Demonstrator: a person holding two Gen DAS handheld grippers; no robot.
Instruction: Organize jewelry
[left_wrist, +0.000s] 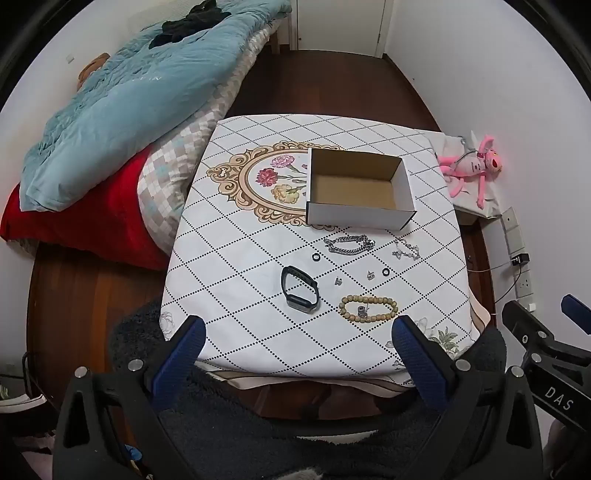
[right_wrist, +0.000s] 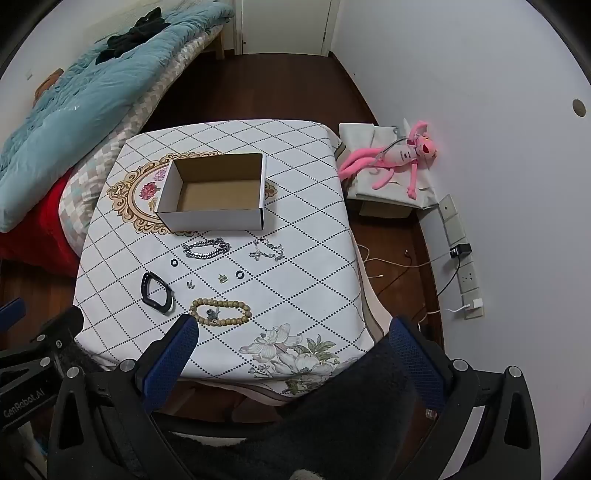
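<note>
An empty open cardboard box (left_wrist: 360, 190) (right_wrist: 216, 194) stands on the table (left_wrist: 258, 258) (right_wrist: 306, 258). In front of it lie a silver chain bracelet (left_wrist: 349, 244) (right_wrist: 205, 248), a thin silver charm chain (left_wrist: 406, 250) (right_wrist: 266, 249), two small black rings (left_wrist: 316, 256) (left_wrist: 385, 272), small earrings (left_wrist: 338, 281), a black wristband (left_wrist: 300, 290) (right_wrist: 157, 290) and a wooden bead bracelet (left_wrist: 368, 309) (right_wrist: 221, 312). My left gripper (left_wrist: 299, 332) is open and empty above the table's near edge. My right gripper (right_wrist: 295, 332) is open and empty, to its right.
A bed with a blue quilt (left_wrist: 122, 99) and red cover stands left of the table. A pink plush toy (right_wrist: 399, 157) lies on a low box by the right wall. Cables and wall sockets (right_wrist: 469, 273) are on the right. Dark wooden floor lies beyond the table.
</note>
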